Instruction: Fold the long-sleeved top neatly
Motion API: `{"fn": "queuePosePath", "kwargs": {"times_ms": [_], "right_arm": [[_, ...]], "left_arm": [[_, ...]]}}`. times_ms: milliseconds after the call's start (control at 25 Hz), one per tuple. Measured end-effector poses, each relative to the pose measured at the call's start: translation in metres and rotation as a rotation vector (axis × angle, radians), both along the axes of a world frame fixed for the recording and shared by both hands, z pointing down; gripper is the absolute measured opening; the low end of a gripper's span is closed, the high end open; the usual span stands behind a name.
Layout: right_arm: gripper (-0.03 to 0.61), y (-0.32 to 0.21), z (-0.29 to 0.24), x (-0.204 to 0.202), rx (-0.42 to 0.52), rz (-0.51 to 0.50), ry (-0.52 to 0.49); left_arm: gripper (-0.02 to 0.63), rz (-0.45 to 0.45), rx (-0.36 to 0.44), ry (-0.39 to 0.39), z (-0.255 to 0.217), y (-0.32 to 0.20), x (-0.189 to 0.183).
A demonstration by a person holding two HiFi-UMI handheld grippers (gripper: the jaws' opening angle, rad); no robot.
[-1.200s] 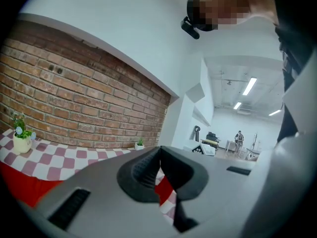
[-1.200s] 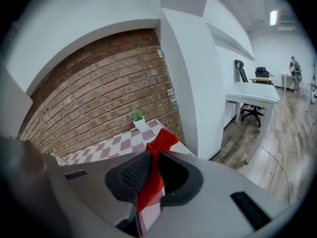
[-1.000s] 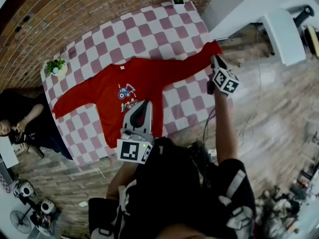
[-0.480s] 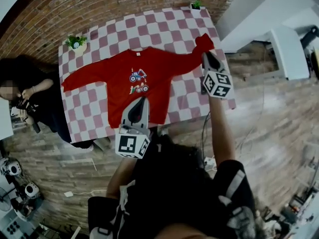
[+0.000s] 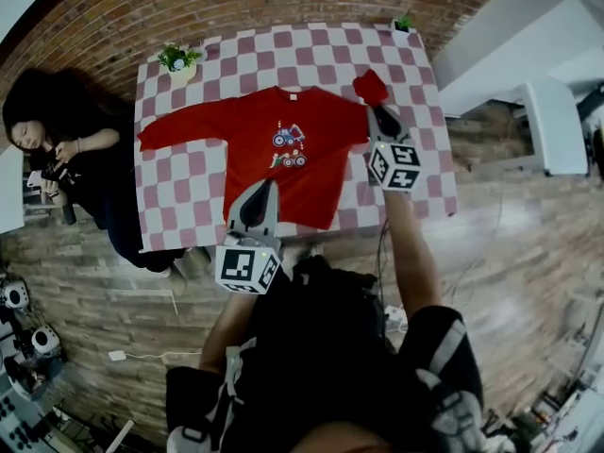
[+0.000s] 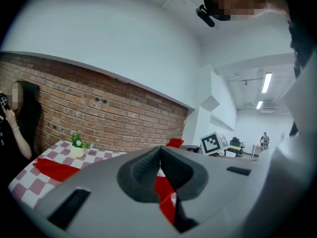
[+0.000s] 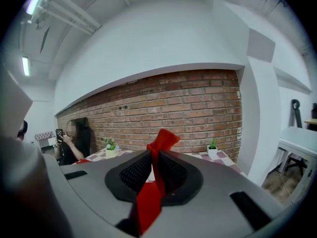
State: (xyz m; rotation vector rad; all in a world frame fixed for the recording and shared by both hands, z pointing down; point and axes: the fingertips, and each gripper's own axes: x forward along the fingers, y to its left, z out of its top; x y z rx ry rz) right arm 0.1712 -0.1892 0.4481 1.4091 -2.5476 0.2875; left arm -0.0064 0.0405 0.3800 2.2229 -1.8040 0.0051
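Currently the top (image 5: 247,142) lies spread flat on the checked bench (image 5: 189,206). My right tongs (image 5: 376,113) grip one sleeve's cuff (image 5: 371,87), raised clear of the bench. My left tongs (image 5: 263,190) are closed and empty above the hem (image 5: 283,223). Risk: the thin cuff slips free mid-fold, or the unpinned body drags askew.

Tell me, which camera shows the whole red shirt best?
The head view: the red shirt lies spread on the checked table, nearly all visible. The right gripper view shows only its sleeve pinched in the right tongs. The left gripper view shows just red patches.
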Motion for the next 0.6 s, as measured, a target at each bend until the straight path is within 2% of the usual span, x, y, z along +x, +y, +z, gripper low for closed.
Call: {"fn": "queuePosePath", "kwargs": {"times_ms": [360, 600], "right_arm": [[0.049, 0.031, 0.044, -0.125, -0.052, -0.078, 0.047], [0.049, 0.056, 0.102, -0.202, -0.1, -0.121, 0.1]], "left_arm": [[0.008, -0.004, -0.013, 0.031, 0.013, 0.002, -0.089], [0.008, -0.02, -0.038, 0.039, 0.023, 0.002, -0.148]]}}
